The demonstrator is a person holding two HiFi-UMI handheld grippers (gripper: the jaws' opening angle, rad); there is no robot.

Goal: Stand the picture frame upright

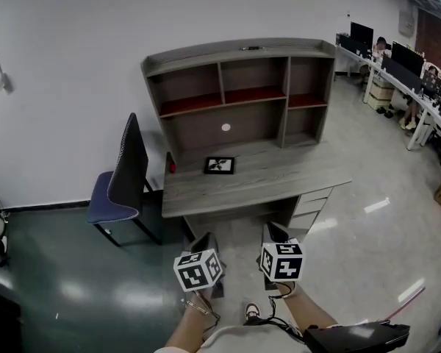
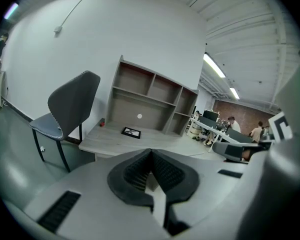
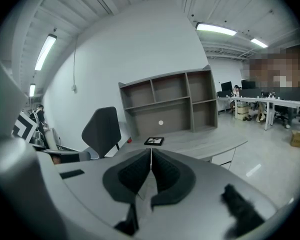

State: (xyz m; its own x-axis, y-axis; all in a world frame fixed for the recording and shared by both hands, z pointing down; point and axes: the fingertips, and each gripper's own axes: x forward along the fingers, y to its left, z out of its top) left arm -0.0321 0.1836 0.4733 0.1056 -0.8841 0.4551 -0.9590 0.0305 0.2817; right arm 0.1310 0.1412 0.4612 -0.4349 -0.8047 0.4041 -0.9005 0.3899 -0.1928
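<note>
Nearest to the person, the left gripper (image 2: 151, 156) and the right gripper (image 3: 150, 154) hang in the air in front of the desk (image 1: 287, 173), each with its jaws pressed together and nothing between them. Farther on, the picture frame (image 1: 220, 165) lies flat on the desk, toward its far left part, just before the shelf unit (image 1: 242, 87) and well apart from both grippers. The frame looks small, light and stiff, probably with a slippery glass front that can break, so it seems best to pinch one edge of the border and raise it gently.
</note>
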